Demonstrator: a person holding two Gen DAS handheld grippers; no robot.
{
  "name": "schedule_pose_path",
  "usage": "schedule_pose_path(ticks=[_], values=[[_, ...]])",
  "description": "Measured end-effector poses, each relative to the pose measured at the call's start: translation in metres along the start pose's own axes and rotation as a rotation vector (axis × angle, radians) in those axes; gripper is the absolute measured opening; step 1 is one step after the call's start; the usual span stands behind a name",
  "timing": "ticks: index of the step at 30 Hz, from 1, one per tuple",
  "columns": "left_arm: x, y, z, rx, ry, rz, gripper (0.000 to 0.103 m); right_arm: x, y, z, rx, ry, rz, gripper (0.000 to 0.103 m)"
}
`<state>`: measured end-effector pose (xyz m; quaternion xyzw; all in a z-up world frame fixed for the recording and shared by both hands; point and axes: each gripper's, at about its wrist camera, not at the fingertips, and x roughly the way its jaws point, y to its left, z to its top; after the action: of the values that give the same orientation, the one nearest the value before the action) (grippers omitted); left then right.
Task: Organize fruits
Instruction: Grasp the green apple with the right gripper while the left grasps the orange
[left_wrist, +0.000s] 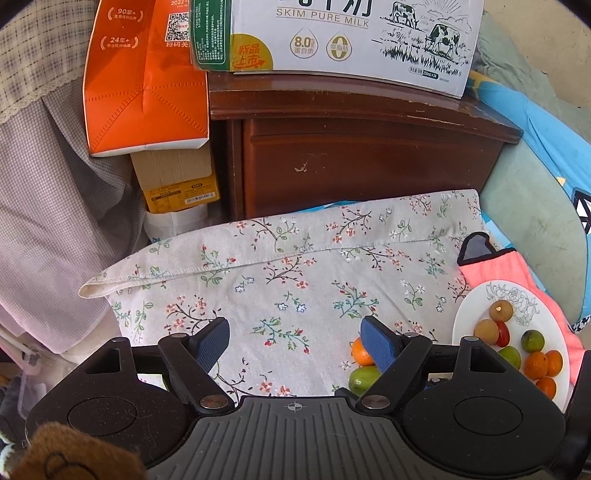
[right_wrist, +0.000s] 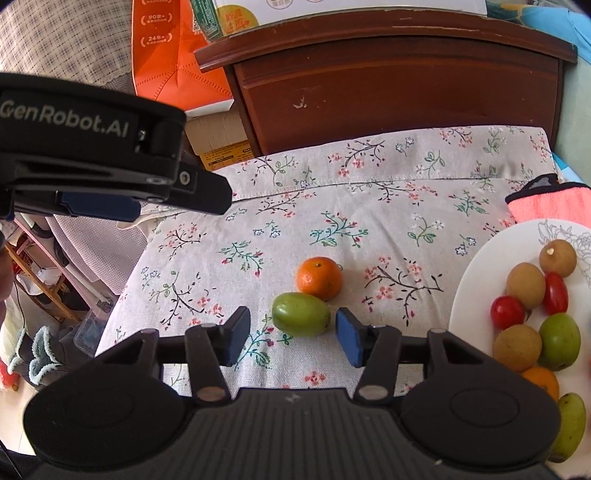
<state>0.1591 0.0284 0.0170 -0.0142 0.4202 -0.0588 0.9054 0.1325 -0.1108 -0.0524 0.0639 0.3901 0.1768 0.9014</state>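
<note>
A: Big stuff first. What's in front of you?

B: Dark wood cabinet (right_wrist: 399, 81) at the back, milk carton box (left_wrist: 351, 37) on top, orange bag (left_wrist: 144, 81) to its left. In front, a bench w/ floral cloth (right_wrist: 369, 206) over it.

A: And the fruit?

B: White plate (right_wrist: 476, 280) at the cloth's right edge, holding brown, red, green & orange fruits. Pink towel (right_wrist: 550, 203) just behind it. Two fruits lie loose on the cloth: an orange (right_wrist: 319, 277) and a green fruit (right_wrist: 301, 314), touching each other, left of the plate.

A: Your right hand-held gripper?

B: My right hand-held gripper (right_wrist: 291, 334) sits low over the cloth, jaws partly apart, nothing gripped. The green fruit is between the fingertips and just ahead, pads not on it.

A: Left one?

B: Left hand-held gripper (left_wrist: 295, 341) hangs wide apart, empty, over bare cloth left of the loose fruits. In its view the right finger covers part of both.
</note>
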Motion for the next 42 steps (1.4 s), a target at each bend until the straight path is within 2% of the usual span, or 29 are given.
schedule_pose_path(ticks=[3, 9, 19, 29, 33, 38, 42], values=[[0.003, -0.001, -0.001, 0.003, 0.008, 0.000, 0.079, 0.002, 0.000, -0.001, -0.014, -0.016, -0.009, 0.035], [0.010, -0.007, -0.004, 0.015, 0.017, -0.010, 0.079, -0.004, -0.001, -0.001, -0.006, 0.004, 0.017, 0.035], [0.042, -0.030, -0.023, 0.126, 0.051, -0.036, 0.078, -0.038, -0.021, -0.012, 0.018, 0.037, 0.016, 0.035], [0.057, -0.051, -0.028, 0.178, 0.030, -0.065, 0.076, -0.057, -0.037, -0.022, 0.025, 0.052, 0.026, 0.035], [0.064, -0.057, -0.030, 0.191, 0.039, -0.055, 0.069, -0.064, -0.043, -0.021, 0.041, 0.044, 0.028, 0.035], [0.071, -0.056, -0.032, 0.179, 0.057, -0.043, 0.056, -0.071, -0.047, -0.021, 0.052, 0.036, 0.031, 0.035], [0.075, -0.057, -0.032, 0.173, 0.046, -0.045, 0.050, -0.073, -0.052, -0.019, 0.064, 0.031, 0.028, 0.035]])
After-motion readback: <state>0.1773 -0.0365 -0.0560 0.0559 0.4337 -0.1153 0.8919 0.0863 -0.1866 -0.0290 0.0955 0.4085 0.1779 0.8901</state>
